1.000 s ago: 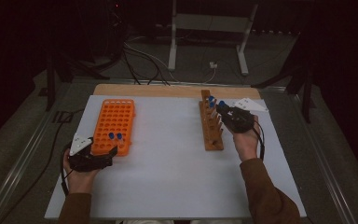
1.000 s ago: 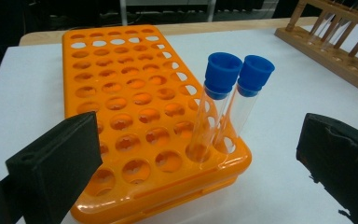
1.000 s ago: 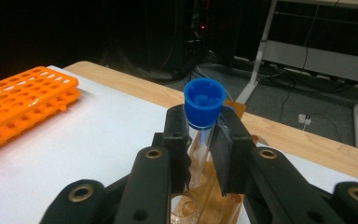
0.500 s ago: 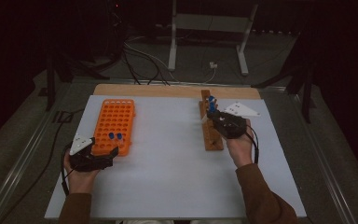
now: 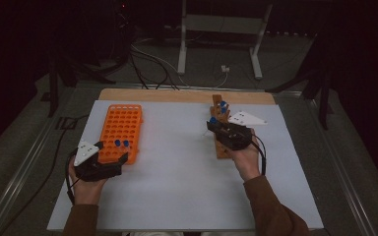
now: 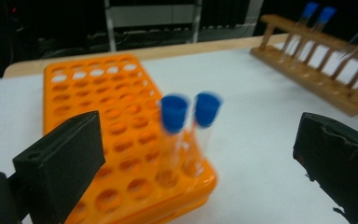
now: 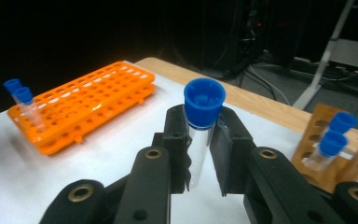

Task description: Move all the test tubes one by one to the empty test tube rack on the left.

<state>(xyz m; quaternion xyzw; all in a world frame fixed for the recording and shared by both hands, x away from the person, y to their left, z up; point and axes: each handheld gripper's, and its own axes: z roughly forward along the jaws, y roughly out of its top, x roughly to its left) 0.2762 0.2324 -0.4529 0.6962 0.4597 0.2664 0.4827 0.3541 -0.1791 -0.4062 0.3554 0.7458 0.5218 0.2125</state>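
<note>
Standing upright between two black jaws: clear test tube (image 7: 199, 140) with blue cap (image 7: 204, 103), lifted off the white table, well apart from orange rack (image 7: 86, 100), wooden rack (image 7: 328, 156) sitting close beside it.

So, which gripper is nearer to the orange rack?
Left. The left gripper sits at the near corner of the orange rack, jaws open beside its two tubes. The right gripper is across the table by the wooden rack, holding a blue-capped tube.
</note>
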